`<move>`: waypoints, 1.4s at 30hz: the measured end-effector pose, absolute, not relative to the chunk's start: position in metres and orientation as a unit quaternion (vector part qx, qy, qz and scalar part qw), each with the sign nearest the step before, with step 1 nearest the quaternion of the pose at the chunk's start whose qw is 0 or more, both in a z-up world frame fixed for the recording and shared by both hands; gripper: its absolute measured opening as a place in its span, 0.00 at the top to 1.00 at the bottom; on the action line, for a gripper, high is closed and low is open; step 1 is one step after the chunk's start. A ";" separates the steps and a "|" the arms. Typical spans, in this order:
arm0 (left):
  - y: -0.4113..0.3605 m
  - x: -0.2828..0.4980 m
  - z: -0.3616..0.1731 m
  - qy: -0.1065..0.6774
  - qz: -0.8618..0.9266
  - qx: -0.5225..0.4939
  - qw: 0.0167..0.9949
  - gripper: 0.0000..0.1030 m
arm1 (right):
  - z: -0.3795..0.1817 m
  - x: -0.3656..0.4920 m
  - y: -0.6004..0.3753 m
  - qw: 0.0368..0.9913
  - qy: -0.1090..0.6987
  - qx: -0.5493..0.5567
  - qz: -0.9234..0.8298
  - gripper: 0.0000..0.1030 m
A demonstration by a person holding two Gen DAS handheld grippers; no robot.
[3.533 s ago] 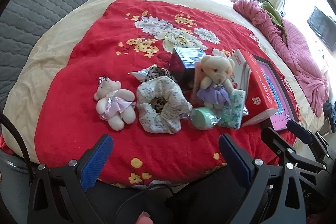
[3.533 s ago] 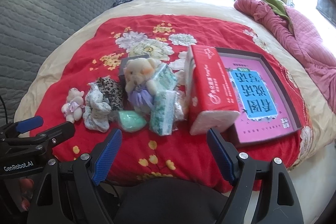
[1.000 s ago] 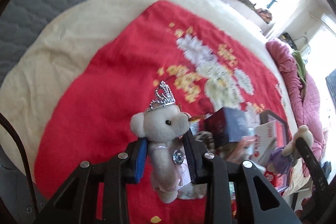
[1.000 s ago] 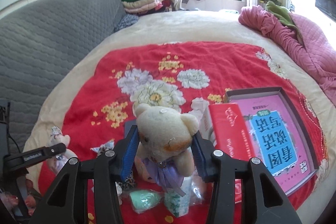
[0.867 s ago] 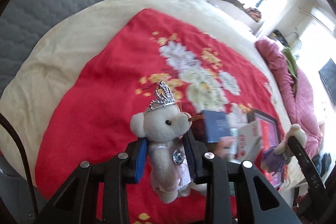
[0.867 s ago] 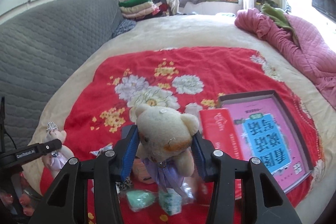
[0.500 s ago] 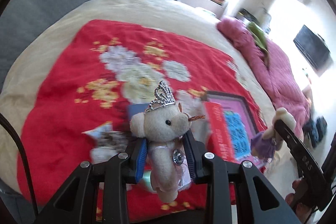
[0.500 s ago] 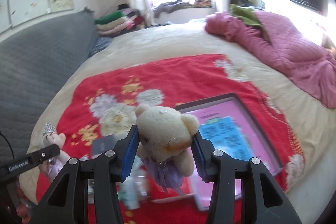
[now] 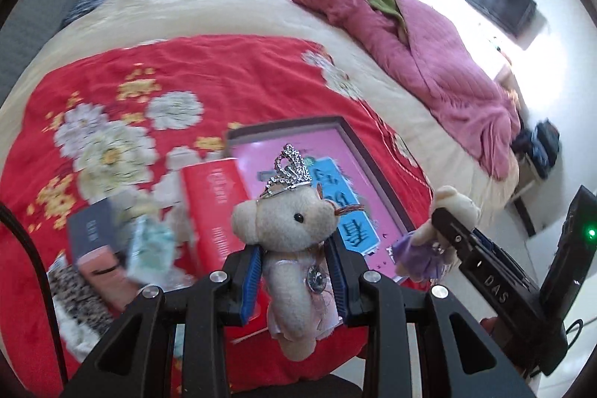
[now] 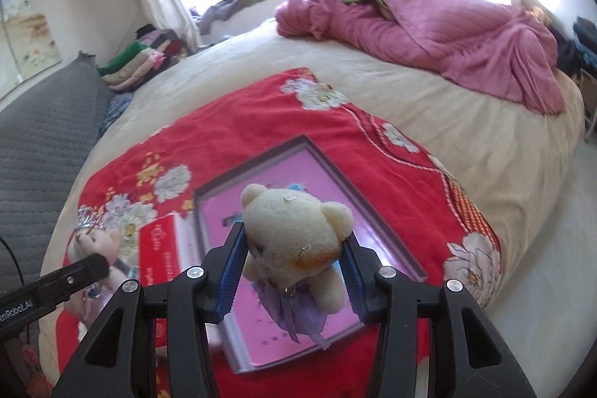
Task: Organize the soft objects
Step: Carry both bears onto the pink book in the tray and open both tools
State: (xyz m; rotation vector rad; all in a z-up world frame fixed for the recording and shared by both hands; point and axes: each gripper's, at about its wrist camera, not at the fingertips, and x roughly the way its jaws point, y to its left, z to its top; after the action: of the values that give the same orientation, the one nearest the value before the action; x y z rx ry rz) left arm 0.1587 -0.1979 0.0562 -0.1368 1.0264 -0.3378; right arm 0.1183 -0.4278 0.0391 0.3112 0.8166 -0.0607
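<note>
Closest in, the left claw [image 9: 294, 280] pinches the crowned bear [image 9: 289, 248] by its body, pads pressed into both sides, holding it up off the bed. The right claw [image 10: 291, 276] likewise squeezes the cream bear [image 10: 294, 241] just under its head, its purple skirt dangling below. Both toys hang in the air above the pink tray [image 10: 328, 211], which lies on the red blanket [image 9: 231, 77] with nothing soft in it yet as far as I can see. So I'd say the job is barely begun: two bears are lifted, none set down. Beside the tray, to its left, stands the red box [image 9: 216, 211], and past that a blurred heap waits on the blanket: a tissue pack [image 9: 149, 245], a dark box [image 9: 93, 230] and a leopard-print cloth [image 9: 71, 290] at the bed's near edge. Those look like the remainder to sort. Farther off, a pink quilt [image 10: 440, 32] is bunched at the far side of the bed, with folded clothes [image 10: 138, 62] stacked near the window.
</note>
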 end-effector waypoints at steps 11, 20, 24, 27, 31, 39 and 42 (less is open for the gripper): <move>-0.276 0.191 0.003 0.555 -0.183 0.001 0.812 0.68 | -0.010 0.138 -0.450 0.888 0.438 0.132 -0.042 0.52; -0.294 0.196 -0.029 0.588 -0.173 0.021 0.790 0.68 | -0.048 0.161 -0.453 0.870 0.480 0.104 -0.044 0.51; -0.301 0.197 -0.042 0.600 -0.171 0.040 0.781 0.67 | -0.061 0.165 -0.459 0.865 0.488 0.102 -0.057 0.50; -0.303 0.197 -0.049 0.604 -0.170 0.045 0.777 0.67 | -0.065 0.164 -0.466 0.864 0.486 0.117 -0.063 0.50; -0.304 0.198 -0.057 0.612 -0.170 0.049 0.771 0.67 | -0.068 0.164 -0.466 0.861 0.492 0.113 -0.065 0.50; -0.307 0.199 -0.065 0.620 -0.154 0.064 0.767 0.66 | -0.062 0.161 -0.470 0.861 0.491 0.117 -0.068 0.41; -0.306 0.198 -0.067 0.620 -0.152 0.066 0.767 0.66 | -0.058 0.156 -0.473 0.863 0.484 0.126 -0.071 0.41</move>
State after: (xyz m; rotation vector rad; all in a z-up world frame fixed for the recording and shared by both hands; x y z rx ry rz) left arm 0.1976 -0.3060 -0.0674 0.1434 1.3458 -0.3307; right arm 0.1558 -0.4734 -0.0578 0.2651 1.0144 -0.1494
